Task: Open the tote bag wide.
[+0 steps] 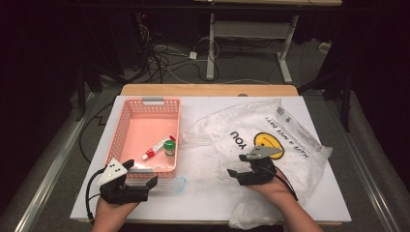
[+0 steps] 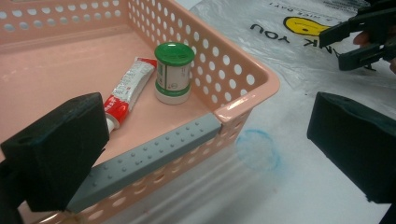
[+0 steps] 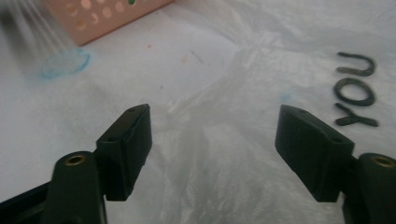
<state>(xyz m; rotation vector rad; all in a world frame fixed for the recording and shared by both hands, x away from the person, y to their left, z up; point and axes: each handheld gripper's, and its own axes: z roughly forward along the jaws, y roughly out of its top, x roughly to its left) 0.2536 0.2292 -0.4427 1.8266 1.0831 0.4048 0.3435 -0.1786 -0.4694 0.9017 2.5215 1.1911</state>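
A pink perforated basket (image 1: 126, 121) stands on the left of the white table. In it lie a red-and-white tube (image 2: 127, 86) and a small green-capped bottle (image 2: 173, 72). My left gripper (image 1: 151, 182) is open at the basket's near right corner, its jaws wide on either side of the grey handle strip (image 2: 149, 156). A crumpled clear plastic bag (image 1: 270, 140) with a yellow smiley and black lettering covers the right half of the table. My right gripper (image 3: 212, 149) is open low over the bag's left part. Clear film lies under the gap and neither pad presses on it.
A clear cup with a blue rim (image 1: 180, 184) lies on the table beside the basket's near right corner, between the two grippers. The right gripper (image 2: 348, 44) appears far off in the left gripper view. Beyond the table are cables (image 1: 164, 58) and a desk frame (image 1: 251, 34).
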